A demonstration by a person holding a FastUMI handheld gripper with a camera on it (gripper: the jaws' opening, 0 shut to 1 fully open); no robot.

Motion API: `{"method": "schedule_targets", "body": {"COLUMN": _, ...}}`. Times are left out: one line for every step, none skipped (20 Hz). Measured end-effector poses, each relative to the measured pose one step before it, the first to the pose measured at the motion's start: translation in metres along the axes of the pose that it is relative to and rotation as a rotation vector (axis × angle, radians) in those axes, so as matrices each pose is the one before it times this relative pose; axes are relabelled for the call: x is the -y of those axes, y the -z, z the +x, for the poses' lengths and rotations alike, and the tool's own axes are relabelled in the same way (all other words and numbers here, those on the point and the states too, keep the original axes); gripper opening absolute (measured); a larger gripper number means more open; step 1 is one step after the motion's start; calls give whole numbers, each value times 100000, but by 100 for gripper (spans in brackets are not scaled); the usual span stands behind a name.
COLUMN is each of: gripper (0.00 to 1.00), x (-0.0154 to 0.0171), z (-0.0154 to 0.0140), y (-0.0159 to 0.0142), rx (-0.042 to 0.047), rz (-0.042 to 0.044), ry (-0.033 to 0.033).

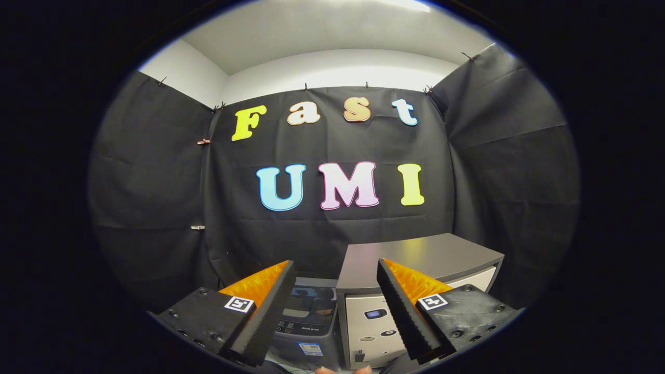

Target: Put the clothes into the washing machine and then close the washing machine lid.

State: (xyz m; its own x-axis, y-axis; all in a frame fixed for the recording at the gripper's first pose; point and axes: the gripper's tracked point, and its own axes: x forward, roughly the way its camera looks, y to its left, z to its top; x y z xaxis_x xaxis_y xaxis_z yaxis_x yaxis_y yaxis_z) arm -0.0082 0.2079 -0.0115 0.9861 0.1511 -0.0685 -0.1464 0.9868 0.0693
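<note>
My gripper [335,264] is open, its two fingers spread wide with nothing between them. It is held high and looks level at the booth's back wall. Beyond and below the fingers, in the gap between them, stands a small top-loading washing machine [307,314]. Its dark control panel faces me, and a label sits on its grey front. The left finger [262,311] covers the machine's left side. I cannot tell how its lid stands from this angle.
A silver box-shaped appliance [415,257] with a flat grey top and front buttons stands right beside the washing machine, partly behind the right finger. Black cloth walls [150,197] close in the booth on three sides. A person's fingertips [343,370] show below the gripper.
</note>
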Motion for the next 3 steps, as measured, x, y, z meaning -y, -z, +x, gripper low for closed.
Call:
{"method": "schedule_targets", "body": {"gripper": 99, "x": -101, "z": -35, "y": 37, "rx": -109, "rz": -47, "ry": -217}}
{"method": "schedule_targets", "body": {"gripper": 99, "x": -12, "z": 65, "y": 52, "rx": -90, "rz": -82, "ry": -86}}
{"method": "schedule_targets", "body": {"gripper": 99, "x": -81, "z": -21, "y": -25, "rx": -34, "rz": -86, "ry": -21}}
